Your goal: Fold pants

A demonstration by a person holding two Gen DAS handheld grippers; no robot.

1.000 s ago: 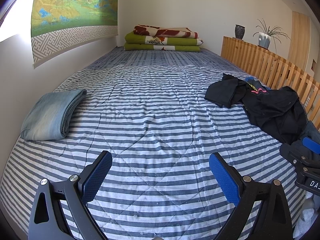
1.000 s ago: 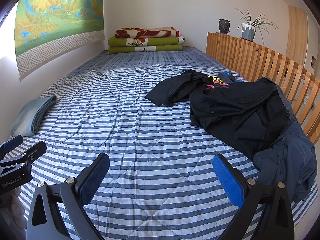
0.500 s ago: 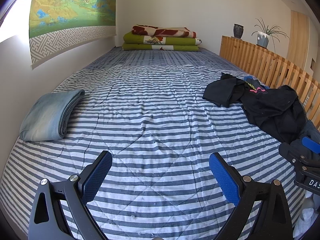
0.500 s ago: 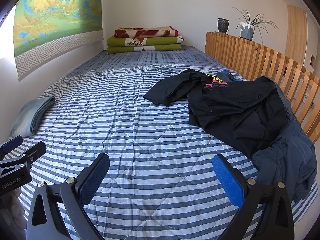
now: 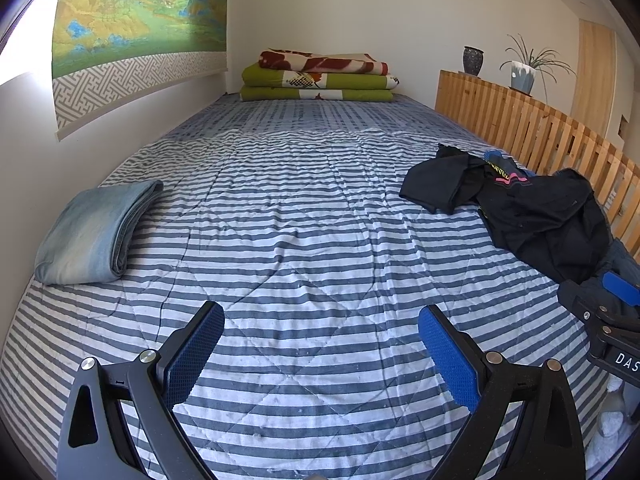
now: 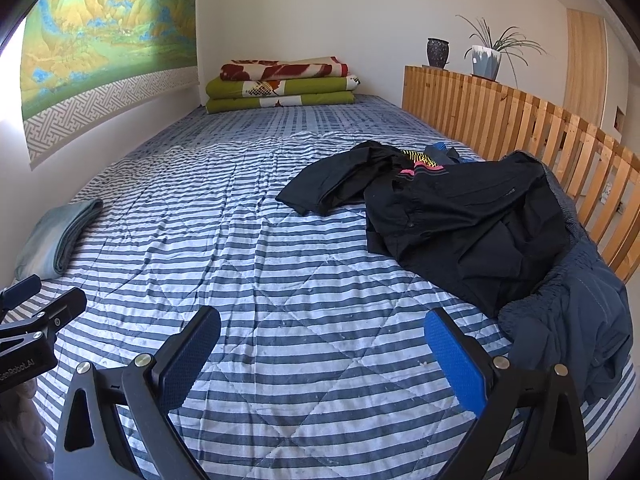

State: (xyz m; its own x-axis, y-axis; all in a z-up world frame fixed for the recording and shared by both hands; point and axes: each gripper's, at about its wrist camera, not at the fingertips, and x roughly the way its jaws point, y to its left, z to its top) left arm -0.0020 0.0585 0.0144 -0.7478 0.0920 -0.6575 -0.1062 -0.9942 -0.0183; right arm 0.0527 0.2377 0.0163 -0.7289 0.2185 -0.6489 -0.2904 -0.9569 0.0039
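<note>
The bed (image 5: 320, 216) wears a quilt of blue and white stripes. At the bed's far end lies a stack of folded blankets (image 5: 320, 78), green beneath, red and cream on top. Along the bed's right side runs a wooden slatted rail (image 6: 500, 120); on its ledge stand a dark vase (image 6: 438, 53) and a potted plant (image 6: 486, 58). A landscape hanging (image 5: 136, 16) covers the wall left of the bed.

Blue-and-white striped quilt (image 5: 304, 216), black pants (image 6: 460, 220), faded-blue folded jeans (image 5: 96, 232)
</note>
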